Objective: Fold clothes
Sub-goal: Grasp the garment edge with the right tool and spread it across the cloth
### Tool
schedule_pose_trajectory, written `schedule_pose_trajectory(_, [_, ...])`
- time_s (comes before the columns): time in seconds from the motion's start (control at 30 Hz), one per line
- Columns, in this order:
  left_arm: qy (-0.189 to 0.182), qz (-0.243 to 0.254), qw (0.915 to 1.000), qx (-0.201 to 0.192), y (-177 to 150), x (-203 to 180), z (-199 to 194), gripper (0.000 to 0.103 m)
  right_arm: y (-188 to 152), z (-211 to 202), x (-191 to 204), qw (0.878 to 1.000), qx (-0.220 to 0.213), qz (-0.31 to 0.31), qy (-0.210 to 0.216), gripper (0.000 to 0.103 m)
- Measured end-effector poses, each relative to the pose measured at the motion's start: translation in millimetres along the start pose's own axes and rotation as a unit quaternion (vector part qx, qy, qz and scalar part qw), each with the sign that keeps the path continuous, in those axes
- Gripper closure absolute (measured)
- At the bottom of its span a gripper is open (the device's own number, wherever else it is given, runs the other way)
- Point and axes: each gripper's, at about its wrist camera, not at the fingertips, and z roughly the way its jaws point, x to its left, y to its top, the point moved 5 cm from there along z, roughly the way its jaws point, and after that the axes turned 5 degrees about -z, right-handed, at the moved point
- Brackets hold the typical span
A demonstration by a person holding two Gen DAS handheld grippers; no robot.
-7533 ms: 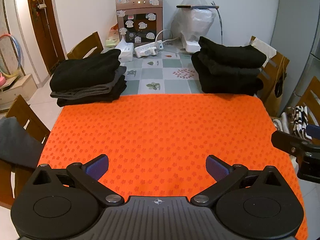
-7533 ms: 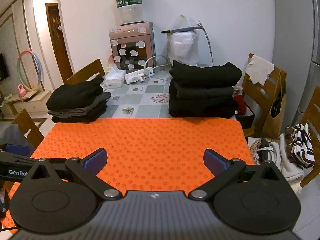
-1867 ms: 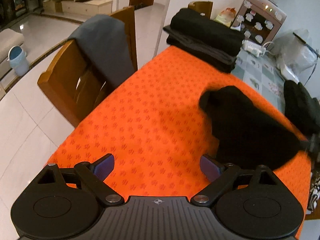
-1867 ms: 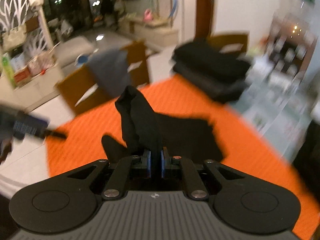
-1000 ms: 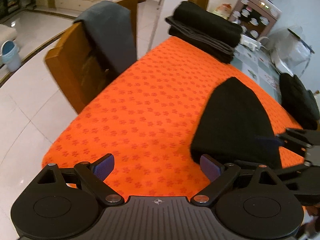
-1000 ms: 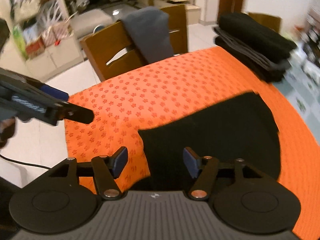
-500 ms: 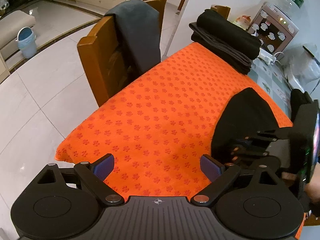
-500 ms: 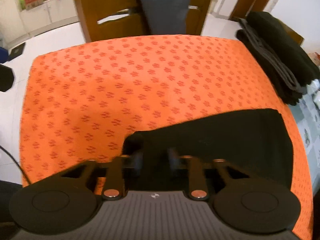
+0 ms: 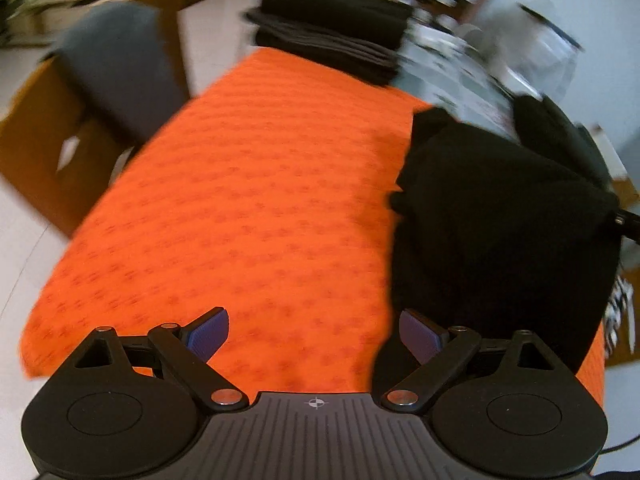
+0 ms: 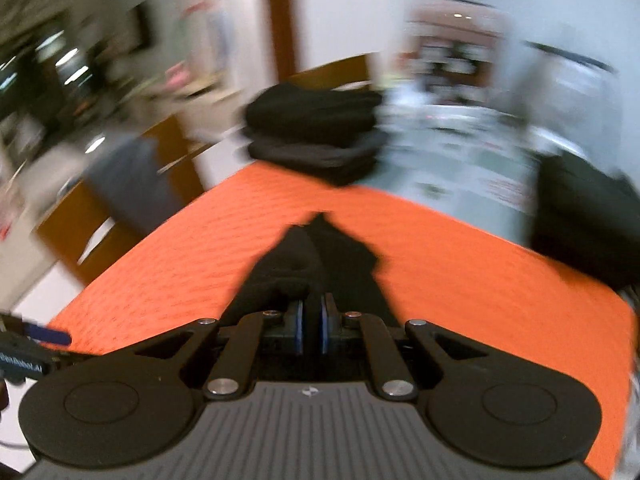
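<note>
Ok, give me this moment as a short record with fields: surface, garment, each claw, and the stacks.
surface: orange mat
garment: black garment, bunched on the mat's right side in the left wrist view
left claw: open, nothing between its pads
right claw: just closed, shut on the black garment
stacks: folded dark stack at the far edge; second dark pile at the right

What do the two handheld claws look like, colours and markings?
Both look alike: the left claw and right claw have matte black bodies with a ribbed grey-black centre panel, a small crosshair mark, two round side discs, and black linkage arms on silver pivot pins. The finger pads are blue-purple. White lettering shows on the left claw's side, too blurred to read fully.
</note>
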Motion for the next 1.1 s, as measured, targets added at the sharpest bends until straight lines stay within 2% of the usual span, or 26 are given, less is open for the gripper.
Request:
schedule_pose_trajectory(0.1, [-0.020,0.043,0.9988,0.013,1,-29,13,0.010,-37,-30,-50,0.995,0.000,0.079,-0.058,0.095])
schedule_pose_trajectory(0.27, [-0.041,0.108,0.9924,0.041,-6,-73,38,0.010,-133,-58,-110,0.969,0.051,0.193,-0.146,0.095])
schedule_pose_trajectory(0.33, [-0.045,0.131,0.9890,0.051,-10,-89,49,0.011,-171,-63,-125,0.957,0.081,0.215,-0.176,0.094])
schedule_pose_trajectory(0.43, [-0.045,0.157,0.9847,0.060,-16,-105,61,0.013,-209,-65,-135,0.943,0.118,0.247,-0.189,0.093])
schedule_pose_trajectory(0.5, [-0.046,0.168,0.9827,0.063,-21,-109,66,0.013,-221,-75,-137,0.940,0.121,0.247,-0.203,0.092])
schedule_pose_trajectory(0.53, [-0.046,0.172,0.9818,0.065,-23,-111,68,0.013,-222,-80,-137,0.941,0.119,0.241,-0.203,0.086])
schedule_pose_trajectory(0.57, [-0.046,0.176,0.9812,0.066,-26,-114,70,0.013,-220,-84,-137,0.944,0.114,0.232,-0.203,0.077])
schedule_pose_trajectory(0.63, [-0.046,0.182,0.9797,0.069,-29,-117,73,0.013,-210,-88,-138,0.953,0.101,0.209,-0.194,0.068])
schedule_pose_trajectory(0.7, [-0.041,0.194,0.9777,0.069,-32,-119,77,0.013,-196,-86,-134,0.965,0.090,0.184,-0.166,0.061])
schedule_pose_trajectory(0.77, [-0.034,0.204,0.9762,0.067,-33,-120,79,0.013,-181,-77,-124,0.976,0.080,0.157,-0.131,0.046])
schedule_pose_trajectory(0.93, [-0.018,0.220,0.9735,0.060,-37,-120,80,0.017,-152,-36,-92,0.994,0.084,0.058,-0.049,0.041])
schedule_pose_trajectory(1.1, [-0.004,0.232,0.9717,0.043,-37,-114,71,0.018,-142,7,-58,0.994,0.106,-0.032,0.004,0.040])
